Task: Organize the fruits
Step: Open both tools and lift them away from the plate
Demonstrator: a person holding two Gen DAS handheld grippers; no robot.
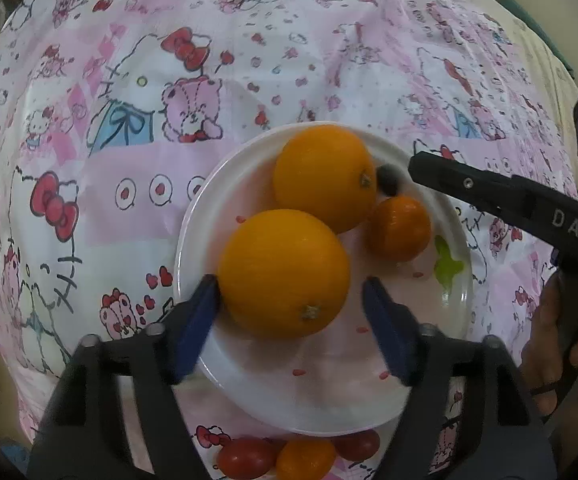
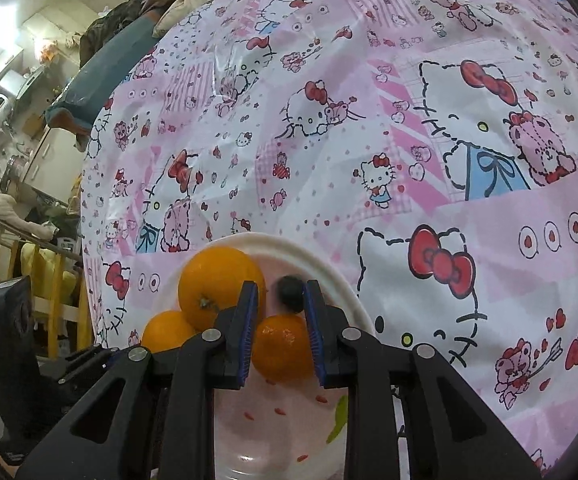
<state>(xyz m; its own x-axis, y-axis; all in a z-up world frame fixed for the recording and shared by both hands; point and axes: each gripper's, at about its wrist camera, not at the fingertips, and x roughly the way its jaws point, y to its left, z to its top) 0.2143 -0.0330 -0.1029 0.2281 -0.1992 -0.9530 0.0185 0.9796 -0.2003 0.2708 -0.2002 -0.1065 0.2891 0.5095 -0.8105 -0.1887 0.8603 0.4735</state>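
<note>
A white plate on the pink cartoon tablecloth holds two oranges, a small tangerine and a dark grape. My left gripper is open around the near orange; its left pad touches the peel and the right pad stands apart. The far orange sits behind it. My right gripper hangs over the plate with its jaws a narrow gap apart. The blurred grape is at its tips, apart from the left pad. The tangerine lies below the gap.
Three cherry tomatoes, two red and one orange, lie on the cloth just off the plate's near rim. A person's hand holds the right gripper at the right. Furniture and clutter stand beyond the table's left edge.
</note>
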